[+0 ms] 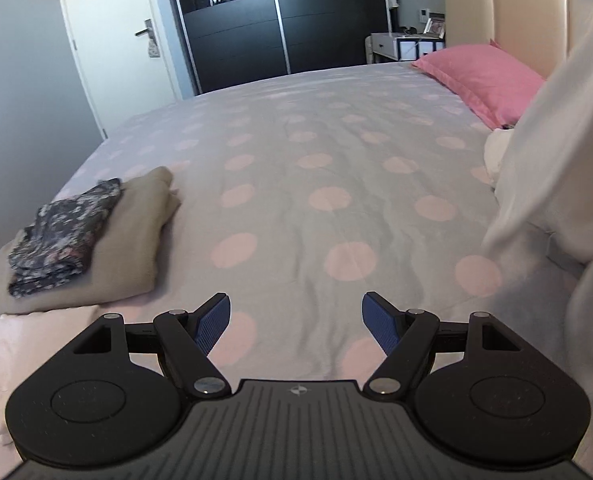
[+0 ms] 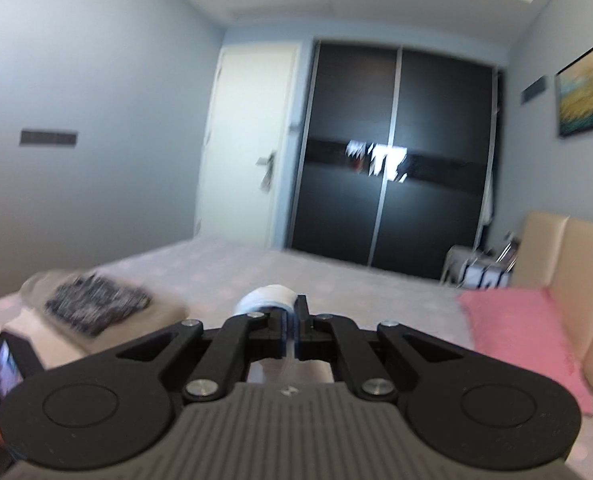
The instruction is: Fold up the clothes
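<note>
A white garment [image 1: 556,152] hangs in the air at the right of the left wrist view, its lower edge near the bed. In the right wrist view my right gripper [image 2: 296,316] is shut on a bunched fold of this white garment [image 2: 266,298], lifted above the bed. My left gripper [image 1: 296,320] stands open over the spotted bedsheet [image 1: 316,152] with nothing between its blue pads [image 1: 214,322]. A folded beige garment [image 1: 136,232] lies at the left with a folded dark floral piece [image 1: 64,236] on top. A folded white item [image 1: 28,352] lies nearest, under them.
A pink pillow [image 1: 484,76] lies against the beige headboard [image 1: 508,12]. A dark sliding wardrobe [image 1: 256,24], a white door [image 1: 112,40] and a bedside table [image 1: 400,46] stand beyond the bed. The other gripper's screen [image 2: 2,364] shows at the lower left of the right wrist view.
</note>
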Motion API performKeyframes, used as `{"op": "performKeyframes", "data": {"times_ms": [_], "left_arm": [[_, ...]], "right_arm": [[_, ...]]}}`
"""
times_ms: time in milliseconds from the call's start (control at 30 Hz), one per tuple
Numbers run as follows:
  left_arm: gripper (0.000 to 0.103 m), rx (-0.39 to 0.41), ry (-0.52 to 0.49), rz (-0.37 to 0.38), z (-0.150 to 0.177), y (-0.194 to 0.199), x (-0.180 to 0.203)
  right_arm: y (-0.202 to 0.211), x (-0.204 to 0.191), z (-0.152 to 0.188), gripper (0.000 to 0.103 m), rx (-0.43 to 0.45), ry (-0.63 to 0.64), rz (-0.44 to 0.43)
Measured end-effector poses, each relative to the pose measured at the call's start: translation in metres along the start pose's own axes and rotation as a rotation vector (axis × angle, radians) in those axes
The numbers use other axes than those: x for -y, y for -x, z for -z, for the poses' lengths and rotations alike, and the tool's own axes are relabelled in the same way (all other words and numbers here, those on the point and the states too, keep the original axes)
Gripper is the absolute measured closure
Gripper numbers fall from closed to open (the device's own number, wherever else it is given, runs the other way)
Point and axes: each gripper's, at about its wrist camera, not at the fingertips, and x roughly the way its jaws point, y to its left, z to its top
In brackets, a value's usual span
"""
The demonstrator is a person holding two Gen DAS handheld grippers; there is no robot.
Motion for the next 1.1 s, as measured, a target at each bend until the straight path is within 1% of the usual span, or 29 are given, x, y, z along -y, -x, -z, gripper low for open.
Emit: {"op": "performKeyframes", "data": {"times_ms": [67, 167, 233, 267, 300, 333, 367, 433, 500, 533, 567, 600, 667, 733, 800, 867, 933, 1033, 1067, 1100], "left_arm": [[0.031, -0.015, 0.007, -0.011, 0.007, 0.003, -0.009], [0.031, -0.044, 0.014, -0.025, 0.02, 0.002, -0.017], [0.031, -0.067, 0.015, -0.022, 0.028, -0.002, -0.018], [0.031, -0.077, 0.013, -0.017, 0.033, -0.004, -0.017], [0.031, -0.084, 0.01, -0.012, 0.037, -0.005, -0.015], [0.031, -0.088, 0.006, -0.008, 0.04, -0.007, -0.013], [0.031, -0.088, 0.0, -0.005, 0.043, -0.008, -0.009], [0.031, -0.087, -0.01, 0.001, 0.048, -0.01, -0.003], [0.031, -0.073, -0.009, 0.001, 0.051, -0.01, 0.003], [0.031, -0.061, 0.0, -0.004, 0.052, -0.009, 0.004], [0.031, -0.048, 0.013, -0.008, 0.053, -0.008, 0.004], [0.031, -0.035, 0.025, -0.01, 0.053, -0.006, 0.004], [0.031, -0.015, 0.052, -0.005, 0.051, -0.004, 0.003], [0.031, 0.0, 0.073, 0.008, 0.047, -0.001, 0.002], [0.031, 0.01, 0.077, 0.033, 0.044, 0.003, 0.003], [0.03, 0.013, 0.066, 0.074, 0.04, 0.005, 0.008], [0.029, 0.008, 0.059, 0.132, 0.039, 0.006, 0.013], [0.029, -0.008, 0.04, 0.196, 0.041, 0.002, 0.023], [0.029, -0.015, 0.03, 0.209, 0.042, 0.0, 0.027], [0.029, -0.023, 0.015, 0.212, 0.044, -0.002, 0.03]], "right_arm": [[-0.021, -0.019, 0.019, 0.099, -0.108, -0.003, -0.032], [-0.054, -0.038, 0.062, 0.095, -0.29, -0.037, -0.049], [-0.065, -0.046, 0.09, 0.092, -0.332, -0.031, -0.058], [-0.065, -0.052, 0.105, 0.083, -0.334, -0.007, -0.06], [-0.064, -0.059, 0.116, 0.069, -0.332, 0.021, -0.053], [-0.064, -0.065, 0.126, 0.066, -0.315, 0.049, -0.037], [-0.061, -0.068, 0.135, 0.066, -0.302, 0.068, -0.026], [-0.06, -0.064, 0.152, 0.064, -0.301, 0.062, 0.008], [-0.061, -0.055, 0.159, 0.059, -0.305, -0.018, 0.035], [-0.057, -0.045, 0.165, 0.058, -0.297, -0.086, 0.046], [-0.053, -0.034, 0.171, 0.052, -0.288, -0.156, 0.058], [-0.048, -0.023, 0.176, 0.05, -0.278, -0.225, 0.071], [-0.045, -0.003, 0.182, 0.05, -0.283, -0.328, 0.109], [-0.043, 0.011, 0.187, 0.05, -0.296, -0.386, 0.163], [-0.047, 0.017, 0.194, 0.049, -0.328, -0.416, 0.2], [-0.06, 0.014, 0.2, 0.049, -0.395, -0.403, 0.222], [-0.072, 0.007, 0.208, 0.05, -0.454, -0.373, 0.214], [-0.086, -0.007, 0.219, 0.056, -0.526, -0.354, 0.131], [-0.089, -0.014, 0.221, 0.058, -0.549, -0.338, 0.1], [-0.092, -0.021, 0.223, 0.058, -0.57, -0.312, 0.082]]}}
